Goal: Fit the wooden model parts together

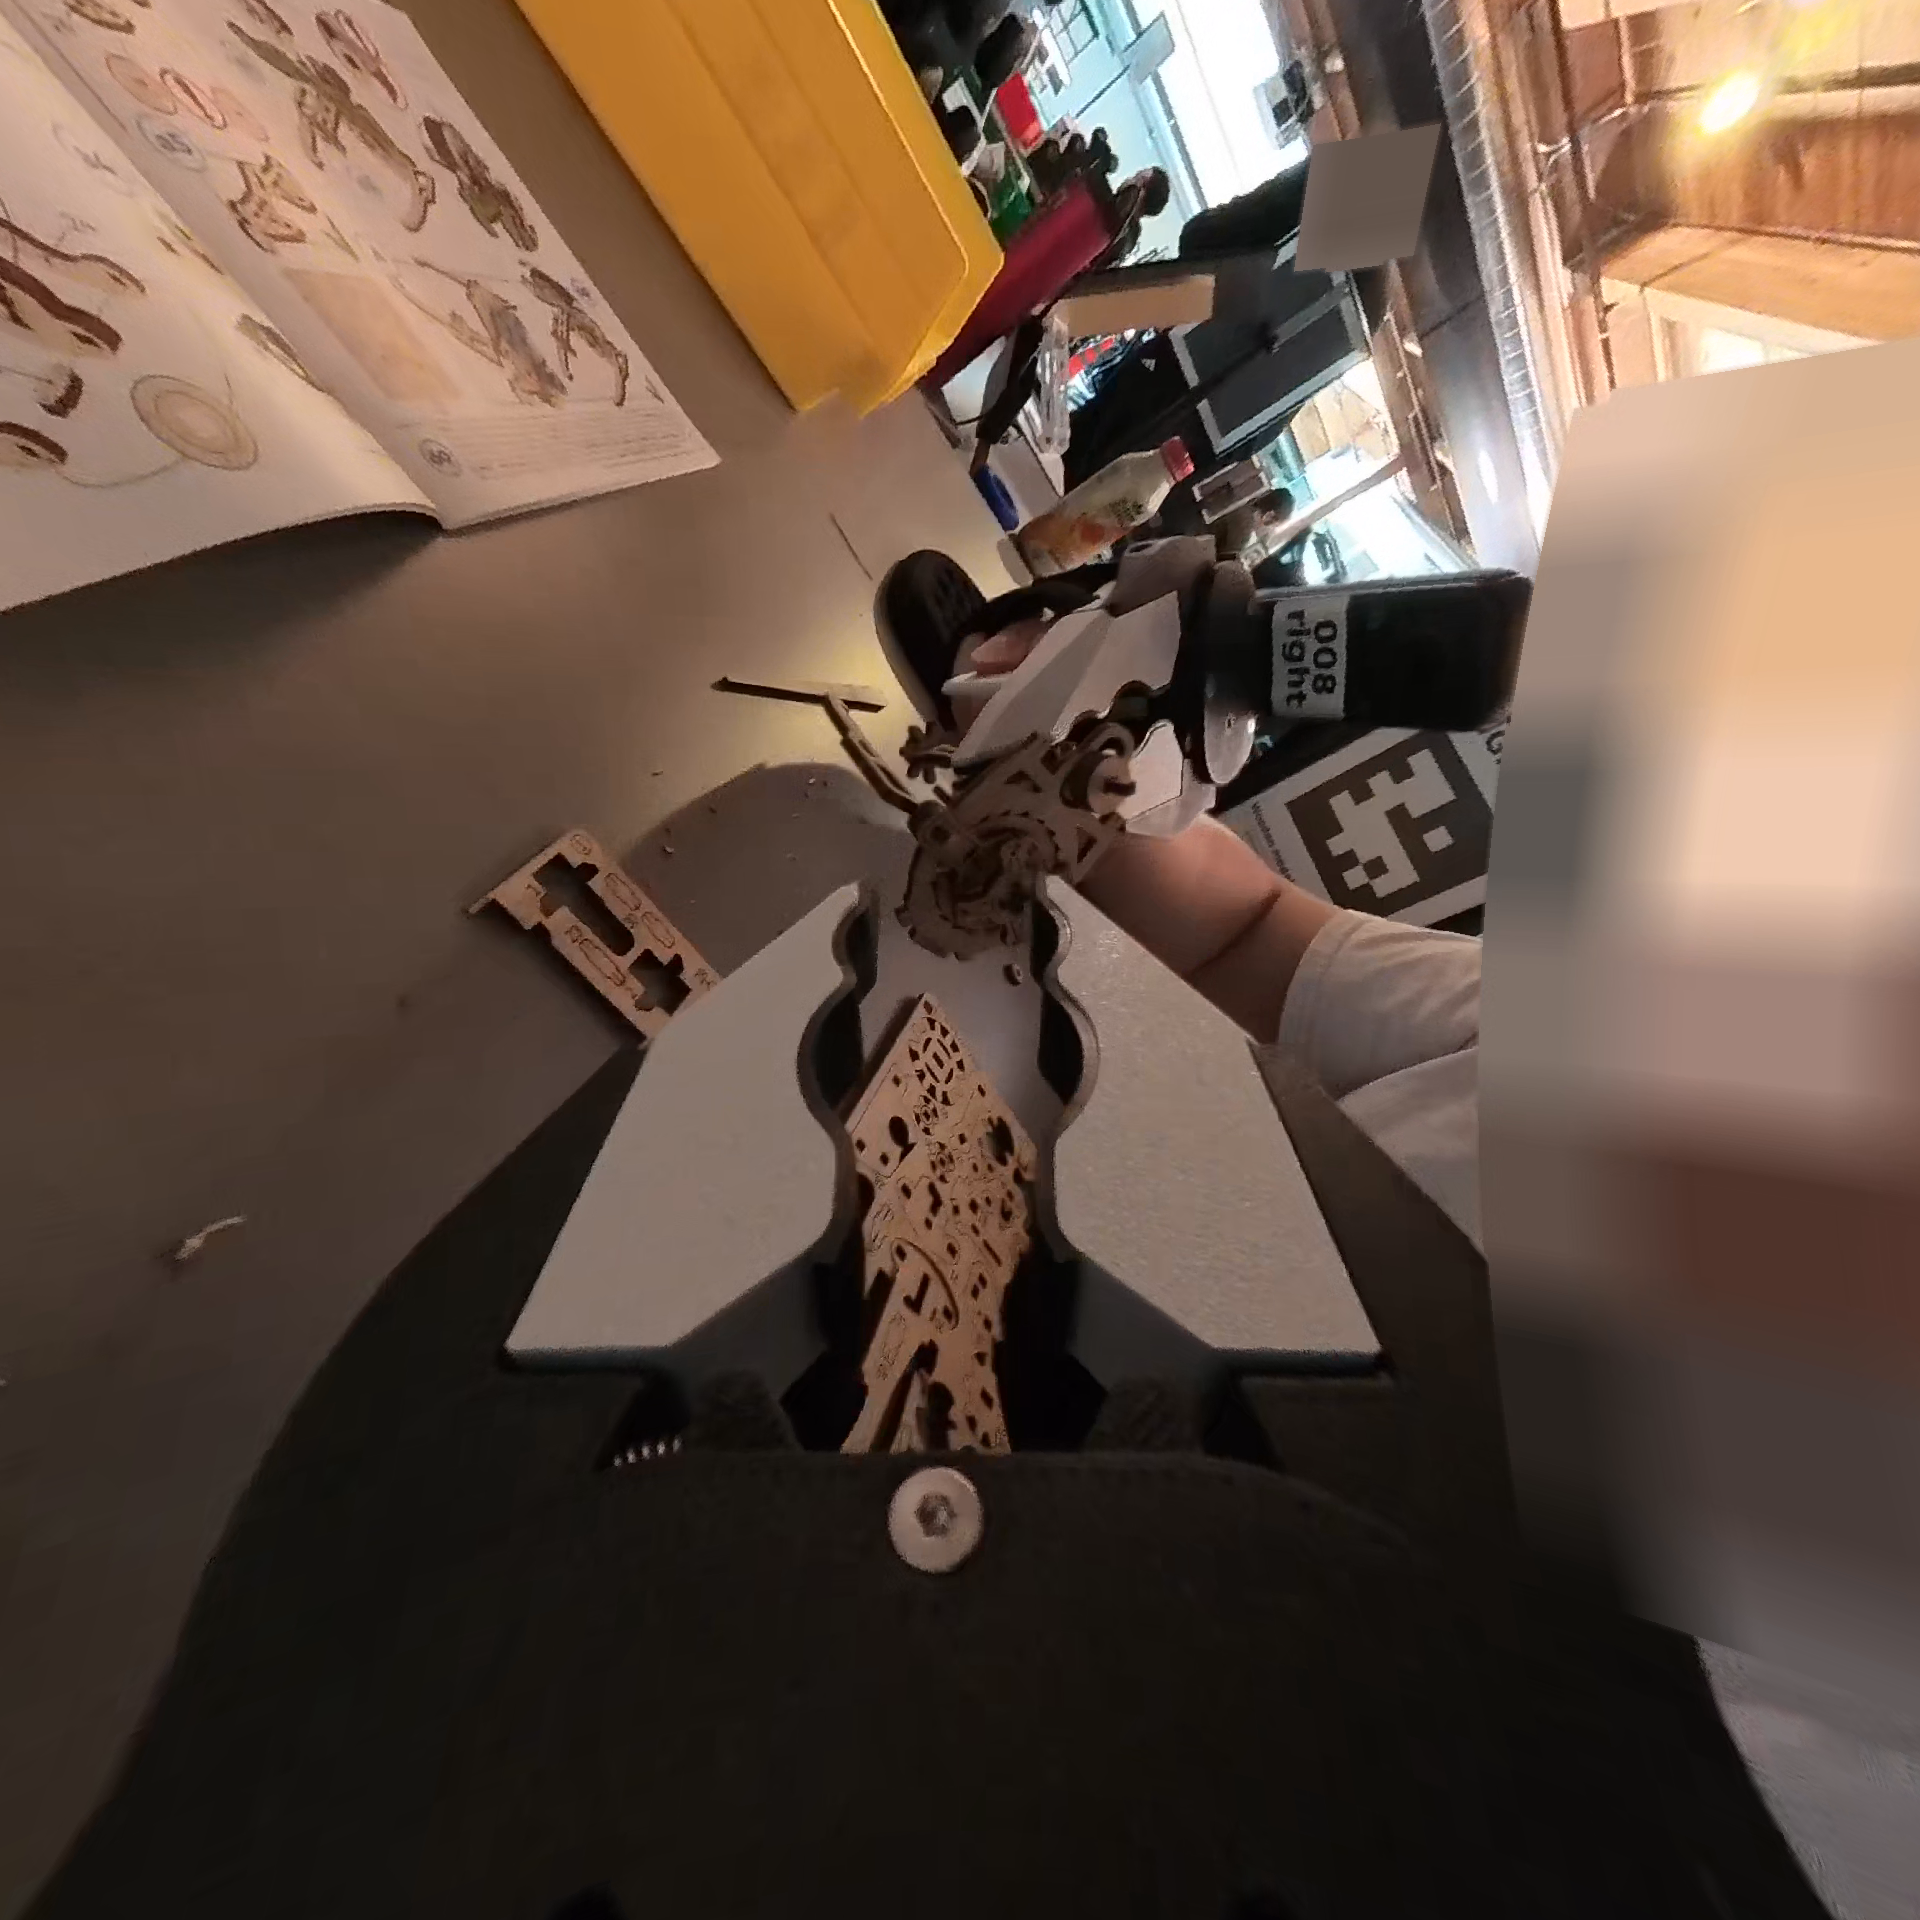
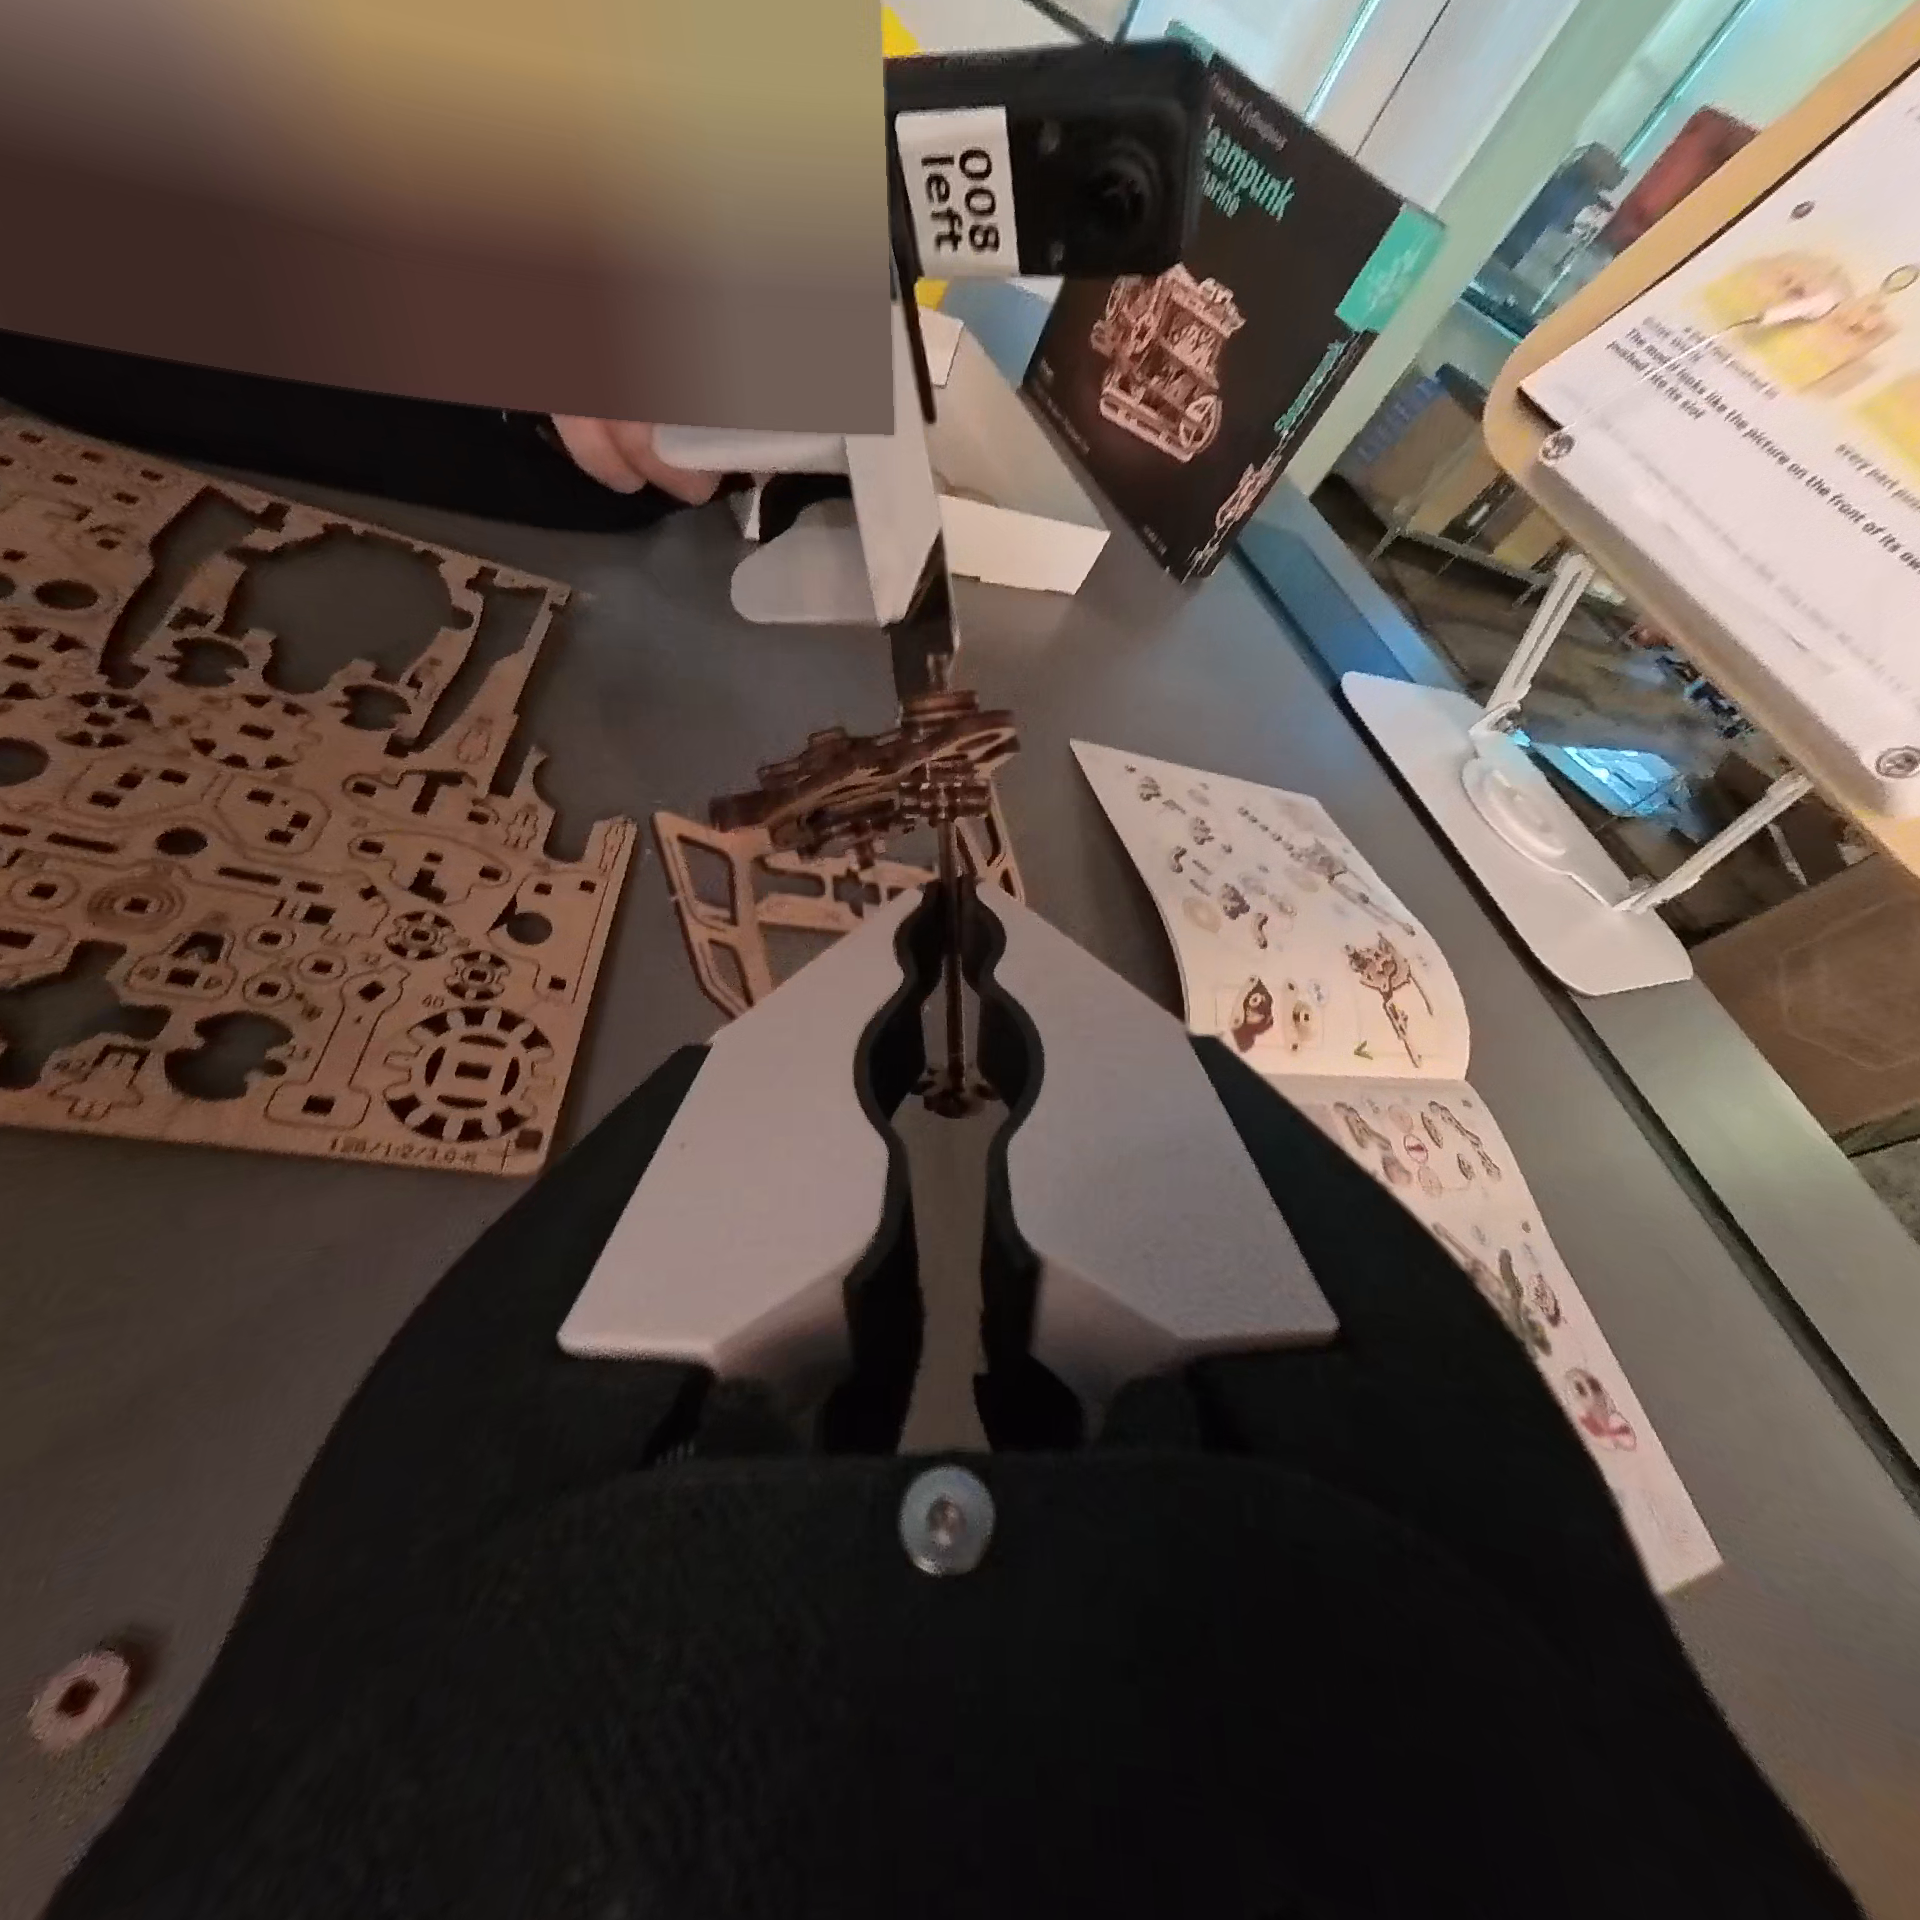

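Observation:
A small dark wooden gear assembly (image 1: 997, 852) is held in the air between both grippers. My left gripper (image 1: 961, 914) is shut on its near end. In the right wrist view the left gripper (image 2: 920, 644) comes down from above onto the assembly (image 2: 883, 779). My right gripper (image 2: 951, 909) is shut on a thin flat wooden part (image 2: 951, 997) seen edge-on, which joins the assembly. The right gripper also shows in the left wrist view (image 1: 997, 727), at the assembly's far side. A thin T-shaped stick (image 1: 821, 701) juts out of the assembly.
A punched wooden parts sheet (image 2: 260, 831) lies on the grey table at left, with a cut-out frame remnant (image 2: 717, 925) under the assembly. An open instruction booklet (image 2: 1309, 935), a black kit box (image 2: 1226, 343), a white sheet stand (image 2: 1538, 790), a yellow bin (image 1: 790, 166) and a small ring (image 2: 83, 1704) are around.

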`<state>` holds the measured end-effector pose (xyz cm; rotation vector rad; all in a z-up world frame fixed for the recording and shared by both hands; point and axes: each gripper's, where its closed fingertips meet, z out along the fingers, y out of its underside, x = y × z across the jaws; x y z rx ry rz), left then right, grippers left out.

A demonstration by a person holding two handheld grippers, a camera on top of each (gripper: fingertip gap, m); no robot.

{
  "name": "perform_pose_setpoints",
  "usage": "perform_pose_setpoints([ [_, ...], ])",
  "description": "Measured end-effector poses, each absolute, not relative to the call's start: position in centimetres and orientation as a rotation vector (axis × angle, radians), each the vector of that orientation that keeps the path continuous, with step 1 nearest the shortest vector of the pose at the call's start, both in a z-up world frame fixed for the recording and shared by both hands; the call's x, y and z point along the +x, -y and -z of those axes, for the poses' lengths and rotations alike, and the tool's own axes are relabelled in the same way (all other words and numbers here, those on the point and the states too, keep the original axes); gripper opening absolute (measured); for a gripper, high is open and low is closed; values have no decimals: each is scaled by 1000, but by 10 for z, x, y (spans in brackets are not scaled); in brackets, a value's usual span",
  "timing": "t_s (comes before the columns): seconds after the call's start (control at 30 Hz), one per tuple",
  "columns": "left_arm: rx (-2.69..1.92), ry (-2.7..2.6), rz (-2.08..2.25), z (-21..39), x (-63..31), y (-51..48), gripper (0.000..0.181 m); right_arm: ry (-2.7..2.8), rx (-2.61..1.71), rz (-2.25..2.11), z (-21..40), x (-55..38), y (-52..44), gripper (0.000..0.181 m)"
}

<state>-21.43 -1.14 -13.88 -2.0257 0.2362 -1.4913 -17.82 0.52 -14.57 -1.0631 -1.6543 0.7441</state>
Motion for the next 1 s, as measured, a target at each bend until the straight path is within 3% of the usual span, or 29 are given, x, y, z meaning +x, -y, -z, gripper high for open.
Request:
perform_pose_setpoints([
  [0.5, -2107, -914, 613, 171, -232, 34, 25, 1739, -989, -411, 168, -163, -30, 0],
  [1.0, -2232, -1047, 351, 211, -223, 36, 18, 1721, -1039, -434, 171, -159, -34, 1],
])
